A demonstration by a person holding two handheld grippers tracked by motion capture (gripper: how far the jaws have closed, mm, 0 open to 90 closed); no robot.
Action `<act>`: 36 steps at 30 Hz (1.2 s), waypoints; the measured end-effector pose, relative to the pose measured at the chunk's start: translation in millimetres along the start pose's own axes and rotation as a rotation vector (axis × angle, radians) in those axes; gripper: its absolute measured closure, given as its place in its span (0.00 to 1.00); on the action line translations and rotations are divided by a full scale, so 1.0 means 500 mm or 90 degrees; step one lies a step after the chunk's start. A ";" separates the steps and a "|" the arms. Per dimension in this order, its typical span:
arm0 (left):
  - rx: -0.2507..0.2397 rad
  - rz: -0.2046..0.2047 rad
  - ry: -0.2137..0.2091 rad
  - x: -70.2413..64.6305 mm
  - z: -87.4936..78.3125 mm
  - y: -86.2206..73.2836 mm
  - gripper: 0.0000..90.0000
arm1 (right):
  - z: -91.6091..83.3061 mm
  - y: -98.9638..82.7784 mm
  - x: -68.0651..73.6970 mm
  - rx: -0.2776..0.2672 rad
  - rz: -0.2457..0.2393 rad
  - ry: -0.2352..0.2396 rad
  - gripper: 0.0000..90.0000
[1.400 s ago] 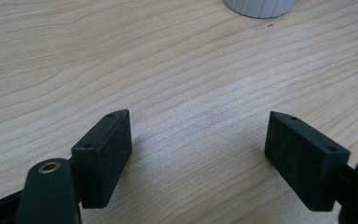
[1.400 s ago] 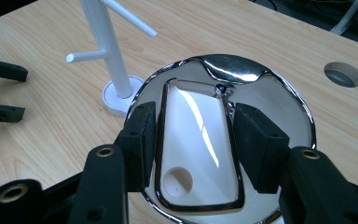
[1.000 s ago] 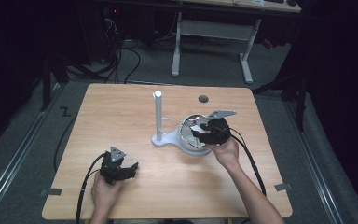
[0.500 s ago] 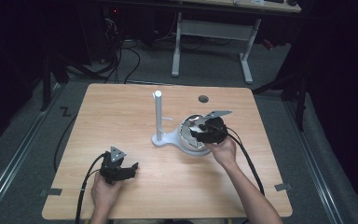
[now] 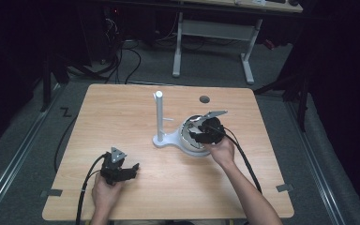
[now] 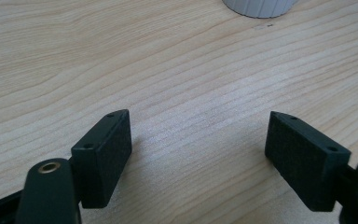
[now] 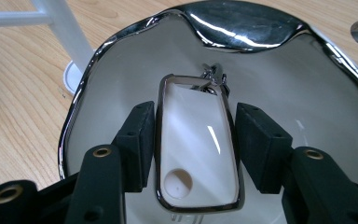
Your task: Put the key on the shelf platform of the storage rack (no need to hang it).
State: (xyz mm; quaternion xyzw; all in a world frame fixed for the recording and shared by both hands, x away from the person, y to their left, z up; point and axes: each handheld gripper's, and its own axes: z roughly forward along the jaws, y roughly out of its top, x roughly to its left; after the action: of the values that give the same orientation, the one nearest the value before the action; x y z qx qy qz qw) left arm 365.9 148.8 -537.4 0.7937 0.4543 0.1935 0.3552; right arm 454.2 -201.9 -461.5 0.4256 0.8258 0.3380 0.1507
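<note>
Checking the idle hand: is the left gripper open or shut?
Open. The left gripper has its jaws spread wide apart over bare table, nothing between them.

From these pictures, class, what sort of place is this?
Probably a lab or recording workshop: a bare wooden table on grey floor, loose cables by a second desk frame, and cabled handheld grippers, left gripper, right gripper.

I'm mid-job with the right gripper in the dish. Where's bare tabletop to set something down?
Free: the far-left stretch of table beyond the white post, and the near middle between the left gripper and the person's right forearm. The far right edge past the dark hole is bare too. Crowded: around the chrome dish, where the right gripper sits.
</note>
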 end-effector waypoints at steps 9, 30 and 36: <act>0.000 0.000 0.000 0.000 0.000 0.000 0.26 | 0.001 -0.003 -0.006 0.011 0.011 0.014 0.49; 0.000 0.000 0.000 0.000 0.000 0.000 0.26 | -0.071 0.001 -0.021 -0.043 0.024 0.013 0.50; 0.000 0.000 0.000 0.000 0.000 0.000 0.26 | -0.092 -0.002 -0.029 -0.052 0.031 0.007 0.50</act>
State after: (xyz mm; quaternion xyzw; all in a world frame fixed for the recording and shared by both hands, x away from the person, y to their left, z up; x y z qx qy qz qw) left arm 365.9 148.8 -537.4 0.7938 0.4542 0.1937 0.3552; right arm 437.5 -233.9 -429.6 0.4373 0.8016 0.3770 0.1551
